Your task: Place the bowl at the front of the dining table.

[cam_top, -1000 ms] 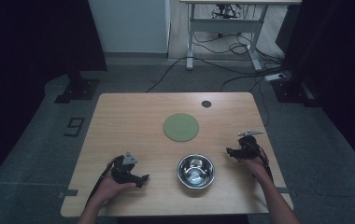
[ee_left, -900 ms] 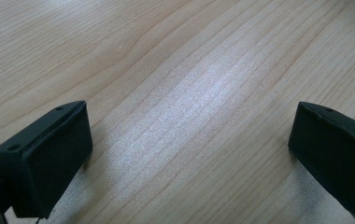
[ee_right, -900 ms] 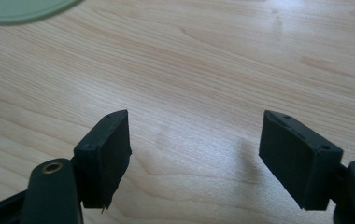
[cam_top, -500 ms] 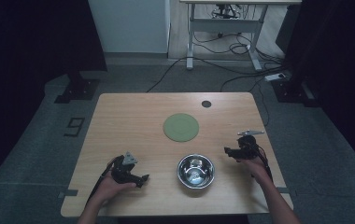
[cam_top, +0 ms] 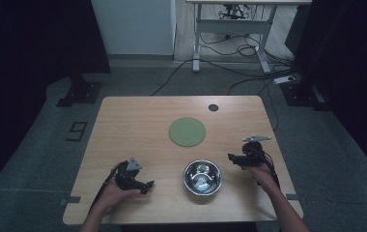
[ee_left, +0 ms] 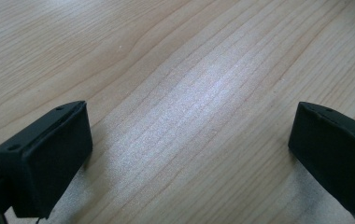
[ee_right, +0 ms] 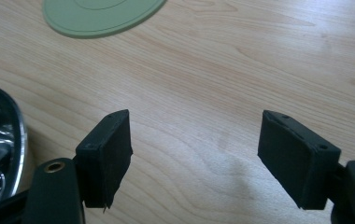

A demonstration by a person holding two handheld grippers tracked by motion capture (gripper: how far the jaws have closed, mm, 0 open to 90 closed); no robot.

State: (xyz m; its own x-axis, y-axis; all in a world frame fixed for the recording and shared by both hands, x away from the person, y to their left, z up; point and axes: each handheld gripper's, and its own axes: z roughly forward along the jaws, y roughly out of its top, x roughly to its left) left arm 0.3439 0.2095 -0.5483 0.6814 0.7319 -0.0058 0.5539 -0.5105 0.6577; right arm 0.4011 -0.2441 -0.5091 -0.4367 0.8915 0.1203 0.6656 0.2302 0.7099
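From above, the wooden surface (cam_top: 138, 121) has a shiny steel bowl (cam_top: 202, 177) near the front edge, sitting between the two hands. The left tongs (cam_top: 147, 185) rest low on the surface, off to the bowl's left, well apart from it. The right tongs (cam_top: 232, 157) hover just right of the bowl, pointing toward it. A flat green mat (cam_top: 187, 131) lies further back, and there's a small dark disc (cam_top: 213, 108) near the far edge.

Left gripper view: the left tongs (ee_left: 189, 154) stand wide open with bare wood between them (nothing gripped).

Right gripper view: the right tongs (ee_right: 194, 158) are spread wide too, empty, with the bowl's rim (ee_right: 7, 140) just off to the side and the mat (ee_right: 96, 16) up ahead.
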